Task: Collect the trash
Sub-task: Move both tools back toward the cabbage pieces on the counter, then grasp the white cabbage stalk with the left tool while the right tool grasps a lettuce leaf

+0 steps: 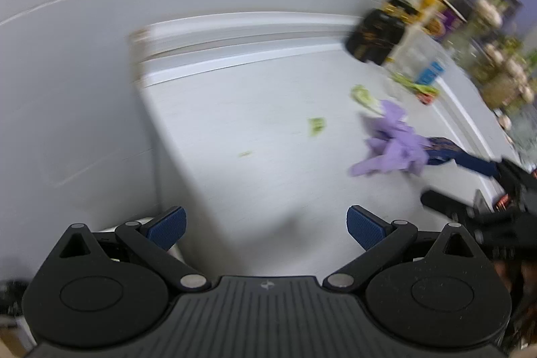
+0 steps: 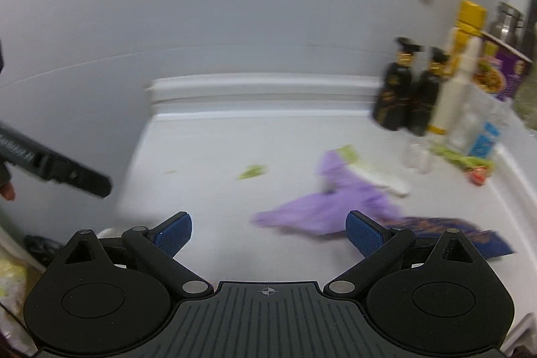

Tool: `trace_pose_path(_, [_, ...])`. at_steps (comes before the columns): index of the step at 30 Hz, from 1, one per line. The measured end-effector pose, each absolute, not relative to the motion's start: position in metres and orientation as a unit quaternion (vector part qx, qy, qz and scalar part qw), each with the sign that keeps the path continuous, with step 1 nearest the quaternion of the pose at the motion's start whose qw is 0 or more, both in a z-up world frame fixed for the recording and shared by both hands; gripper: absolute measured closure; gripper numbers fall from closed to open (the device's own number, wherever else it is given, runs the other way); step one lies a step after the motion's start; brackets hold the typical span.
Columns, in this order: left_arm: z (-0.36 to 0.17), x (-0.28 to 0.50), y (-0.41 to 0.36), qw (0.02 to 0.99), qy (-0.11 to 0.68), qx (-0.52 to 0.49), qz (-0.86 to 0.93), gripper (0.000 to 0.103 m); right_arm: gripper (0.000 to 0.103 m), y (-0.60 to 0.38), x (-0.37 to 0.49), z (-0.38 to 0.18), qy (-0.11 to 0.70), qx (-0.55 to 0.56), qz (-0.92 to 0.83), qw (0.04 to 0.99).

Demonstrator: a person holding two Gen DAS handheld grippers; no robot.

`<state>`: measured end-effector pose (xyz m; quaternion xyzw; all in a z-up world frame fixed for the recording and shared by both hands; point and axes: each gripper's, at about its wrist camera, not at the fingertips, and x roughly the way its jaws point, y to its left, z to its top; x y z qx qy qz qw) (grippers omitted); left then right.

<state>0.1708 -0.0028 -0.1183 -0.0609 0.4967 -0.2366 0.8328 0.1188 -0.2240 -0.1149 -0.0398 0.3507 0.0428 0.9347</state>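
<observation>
A crumpled purple glove (image 1: 394, 145) (image 2: 330, 202) lies on the white counter (image 1: 251, 130) (image 2: 218, 143). Beside it is a dark blue snack wrapper (image 1: 449, 153) (image 2: 446, 228). Green vegetable scraps (image 1: 317, 124) (image 2: 253, 171) and a pale leafy piece (image 1: 364, 96) (image 2: 349, 153) are scattered behind them. My left gripper (image 1: 266, 228) is open and empty over the counter's near left part. My right gripper (image 2: 268, 232) is open too, empty, its right finger just in front of the glove and wrapper. Both views are motion-blurred.
Two dark pump bottles (image 2: 406, 93) (image 1: 376, 36), a white bottle (image 2: 453, 89), a purple box (image 2: 503, 72) and a steel flask (image 2: 506, 22) crowd the back right. More green scraps and a red wrapper (image 2: 476, 175) lie by them. The wall (image 2: 201, 5) rises behind the counter.
</observation>
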Motion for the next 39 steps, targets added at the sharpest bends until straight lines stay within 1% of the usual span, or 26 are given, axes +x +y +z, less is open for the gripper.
trace_pose_path(7, [-0.111, 0.198, -0.069, 0.830, 0.470, -0.028, -0.299, 0.001, 0.003, -0.314, 0.154, -0.112, 0.332, -0.042, -0.034, 0.942])
trace_pose_path(11, [-0.105, 0.230, -0.099, 0.831, 0.452, -0.015, -0.325, 0.002, 0.003, -0.359, 0.171, -0.111, 0.325, -0.031, -0.061, 0.943])
trace_pose_path(14, [-0.103, 0.256, -0.125, 0.825, 0.439, 0.013, -0.355, 0.004, 0.003, -0.383, 0.189, -0.117, 0.327, -0.039, -0.066, 0.942])
trace_pose_path(16, [-0.104, 0.273, -0.144, 0.818, 0.430, 0.045, -0.380, 0.012, 0.003, -0.392, 0.197, -0.121, 0.328, -0.051, -0.063, 0.941])
trace_pose_path(18, [-0.109, 0.288, -0.163, 0.801, 0.430, 0.084, -0.408, 0.015, 0.004, -0.400, 0.207, -0.128, 0.331, -0.067, -0.054, 0.940])
trace_pose_path(19, [-0.113, 0.295, -0.172, 0.789, 0.432, 0.103, -0.424, 0.023, 0.005, -0.402, 0.213, -0.131, 0.333, -0.076, -0.048, 0.939])
trace_pose_path(21, [-0.123, 0.306, -0.188, 0.765, 0.436, 0.138, -0.454, 0.031, 0.006, -0.406, 0.223, -0.137, 0.336, -0.096, -0.037, 0.936])
trace_pose_path(23, [-0.133, 0.314, -0.200, 0.746, 0.441, 0.166, -0.470, 0.036, 0.009, -0.409, 0.233, -0.141, 0.335, -0.120, -0.030, 0.934])
trace_pose_path(25, [-0.141, 0.319, -0.208, 0.729, 0.443, 0.190, -0.486, 0.043, 0.017, -0.410, 0.242, -0.144, 0.340, -0.141, -0.023, 0.929])
trace_pose_path(26, [-0.144, 0.321, -0.210, 0.722, 0.444, 0.201, -0.491, 0.045, 0.021, -0.410, 0.247, -0.146, 0.345, -0.152, -0.018, 0.926])
trace_pose_path(28, [-0.150, 0.325, -0.215, 0.707, 0.447, 0.219, -0.503, 0.049, 0.039, -0.410, 0.256, -0.152, 0.360, -0.176, -0.011, 0.916])
trace_pose_path(31, [-0.156, 0.328, -0.221, 0.682, 0.454, 0.245, -0.519, 0.050, 0.049, -0.409, 0.266, -0.161, 0.377, -0.205, -0.005, 0.903])
trace_pose_path(35, [-0.158, 0.324, -0.227, 0.667, 0.439, 0.282, -0.532, 0.050, 0.056, -0.411, 0.277, -0.172, 0.393, -0.219, -0.011, 0.893])
trace_pose_path(36, [-0.158, 0.323, -0.228, 0.667, 0.436, 0.287, -0.532, 0.050, 0.061, -0.412, 0.279, -0.174, 0.397, -0.220, -0.013, 0.891])
trace_pose_path(37, [-0.158, 0.322, -0.229, 0.669, 0.431, 0.294, -0.530, 0.054, 0.068, -0.413, 0.281, -0.175, 0.394, -0.220, -0.016, 0.892])
trace_pose_path(38, [-0.158, 0.320, -0.230, 0.668, 0.427, 0.301, -0.530, 0.056, 0.070, -0.415, 0.282, -0.175, 0.396, -0.217, -0.021, 0.892])
trace_pose_path(39, [-0.157, 0.317, -0.231, 0.666, 0.425, 0.304, -0.532, 0.062, 0.073, -0.416, 0.285, -0.175, 0.398, -0.214, -0.027, 0.892])
